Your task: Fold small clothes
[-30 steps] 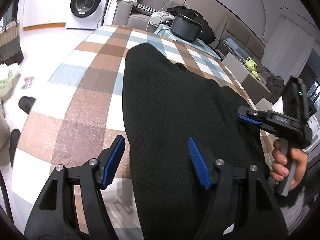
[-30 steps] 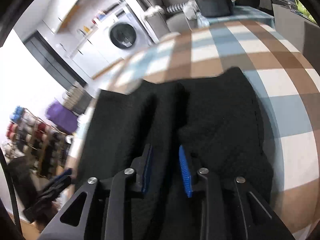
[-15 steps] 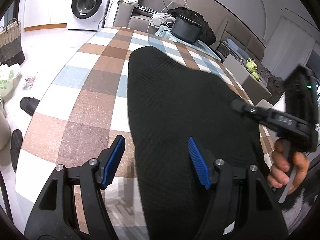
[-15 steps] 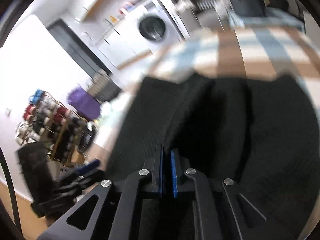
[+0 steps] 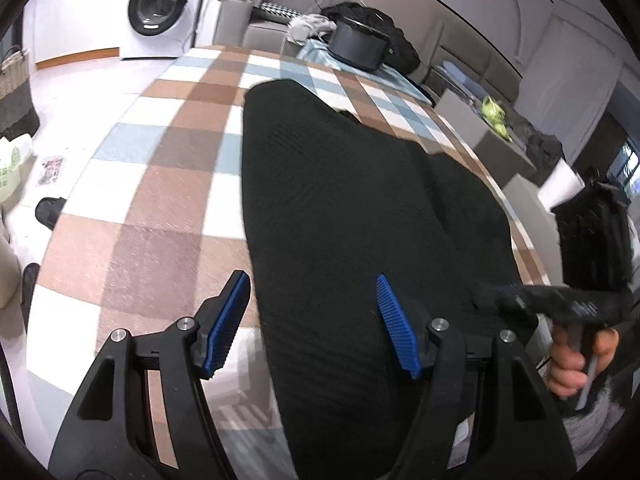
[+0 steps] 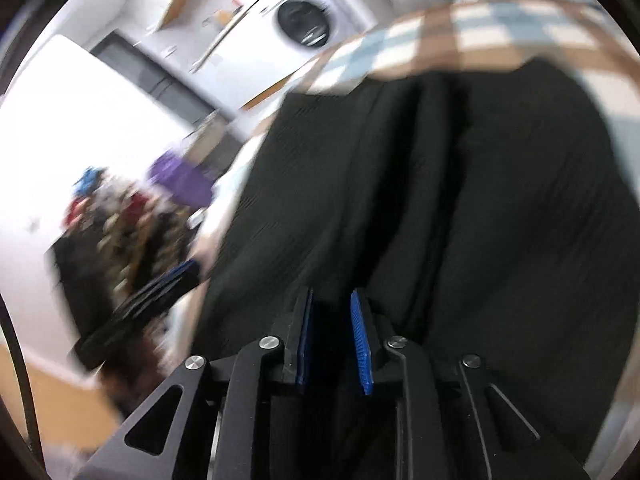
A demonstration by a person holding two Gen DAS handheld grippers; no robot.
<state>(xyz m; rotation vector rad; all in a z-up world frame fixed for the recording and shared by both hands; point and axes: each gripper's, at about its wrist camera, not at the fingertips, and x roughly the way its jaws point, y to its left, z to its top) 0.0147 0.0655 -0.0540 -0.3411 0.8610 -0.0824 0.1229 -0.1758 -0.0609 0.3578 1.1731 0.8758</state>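
A black knitted garment (image 5: 340, 200) lies lengthwise on the checked tablecloth (image 5: 160, 208), with a folded layer along its right side. My left gripper (image 5: 312, 284) hovers open over the garment's near left edge; one pad is above the cloth, the other above the knit, and nothing is gripped. My right gripper (image 5: 492, 298), held by a hand (image 5: 576, 364), sits low at the garment's near right edge. In the blurred right wrist view its jaws are opening, the gripper (image 6: 331, 300) showing a narrow gap just above the ridged garment (image 6: 500, 200). Whether fabric lies in the gap is unclear.
A washing machine (image 5: 158, 4) stands at the back left, and a sofa with a black bag (image 5: 360, 46) behind the table. A wicker basket (image 5: 14, 92) and a slipper (image 5: 48, 210) are on the floor at left. Grey boxes (image 5: 492, 148) line the table's right side.
The right gripper shut, swung down toward the garment's near right corner, and has parted its jaws again. A fold now shows on the garment's right side. The left gripper stayed put.
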